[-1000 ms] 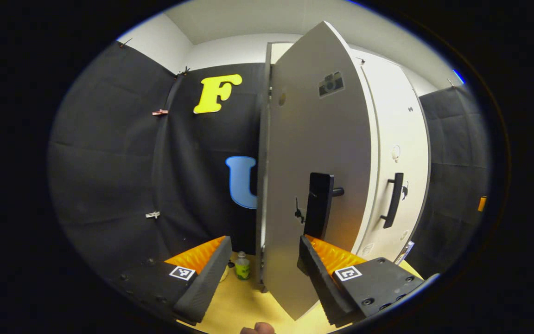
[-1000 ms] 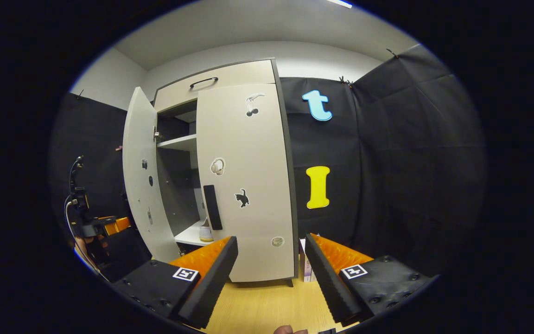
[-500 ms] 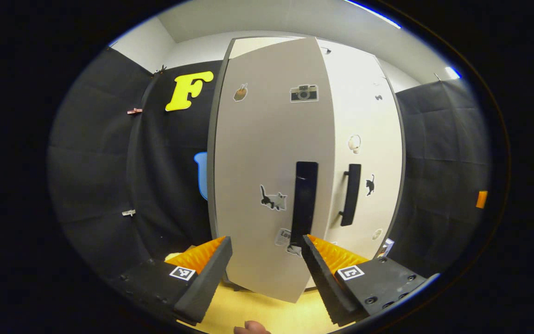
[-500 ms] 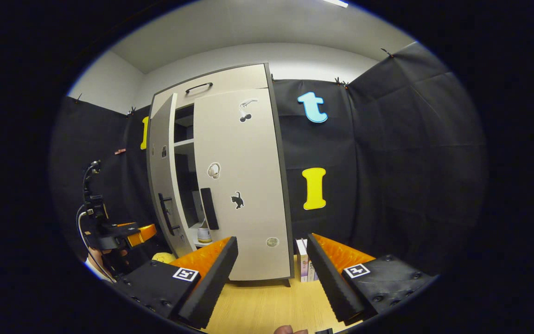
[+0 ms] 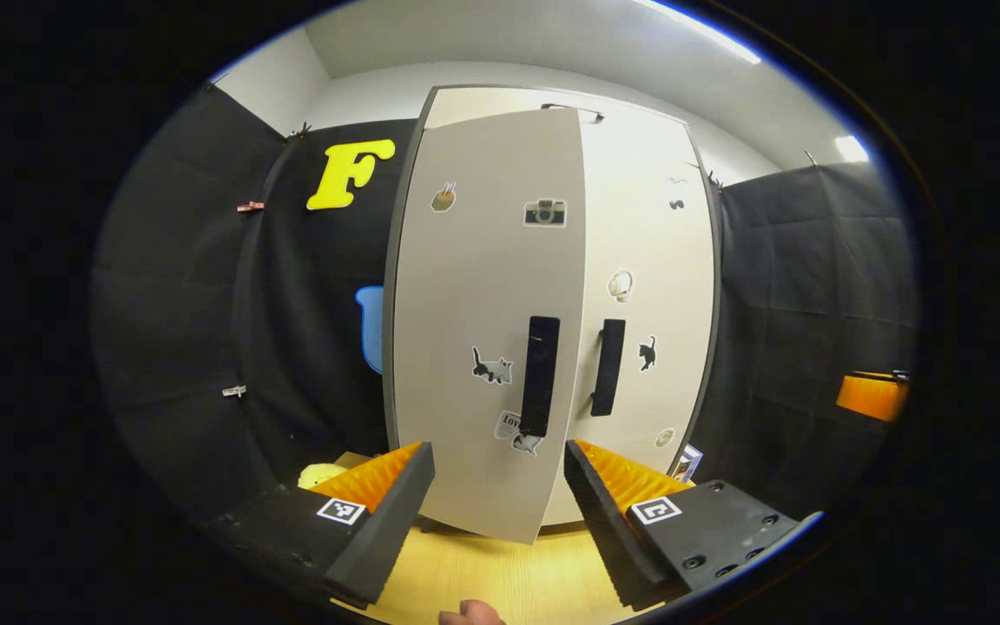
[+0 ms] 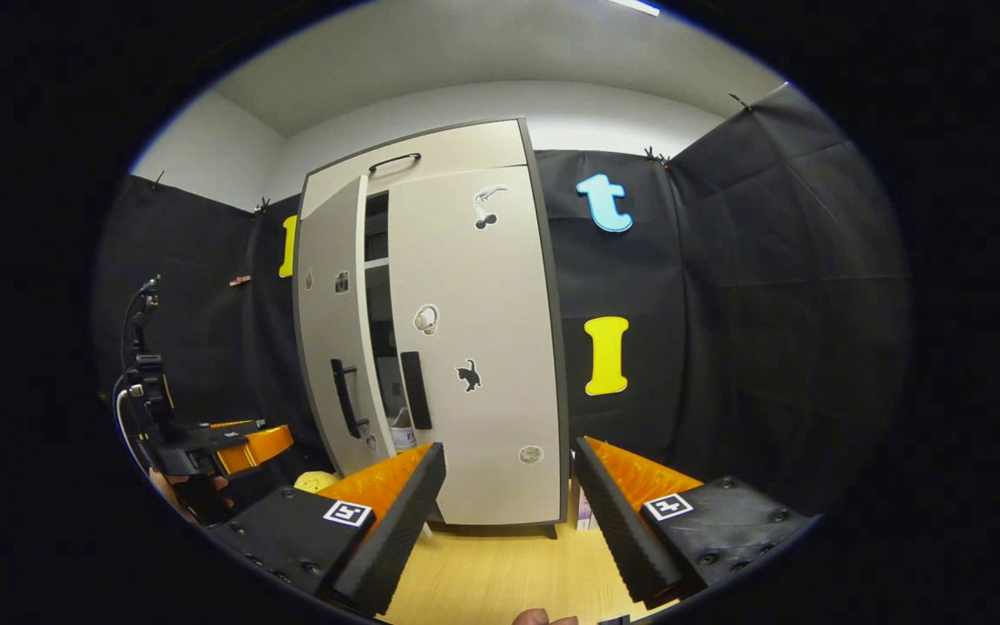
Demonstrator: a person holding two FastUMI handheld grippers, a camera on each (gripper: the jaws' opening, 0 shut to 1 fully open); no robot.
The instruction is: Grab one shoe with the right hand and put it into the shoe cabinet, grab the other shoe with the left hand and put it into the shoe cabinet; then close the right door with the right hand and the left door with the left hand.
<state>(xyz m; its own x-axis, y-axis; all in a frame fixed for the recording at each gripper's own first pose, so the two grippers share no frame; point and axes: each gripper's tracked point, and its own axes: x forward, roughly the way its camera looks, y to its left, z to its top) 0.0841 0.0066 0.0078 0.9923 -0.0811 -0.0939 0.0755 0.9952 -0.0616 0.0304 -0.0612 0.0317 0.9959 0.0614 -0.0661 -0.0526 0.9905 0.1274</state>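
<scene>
Left door (image 6: 331, 347) swung nearly shut; shoe (image 6: 399, 430) inside cabinet (image 6: 474, 365).

No text can be read with certainty: the stickers on the left door (image 5: 483, 347) are pictures, and the lowest sticker (image 5: 509, 425) has letters too small.

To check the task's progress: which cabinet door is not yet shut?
The left door, carrying the camera sticker; it stands ajar, while the right door lies flush.

Pale shoe cabinet (image 6: 465, 156): right door (image 6: 483, 347) shut, left door (image 5: 483, 347) slightly ajar.
</scene>
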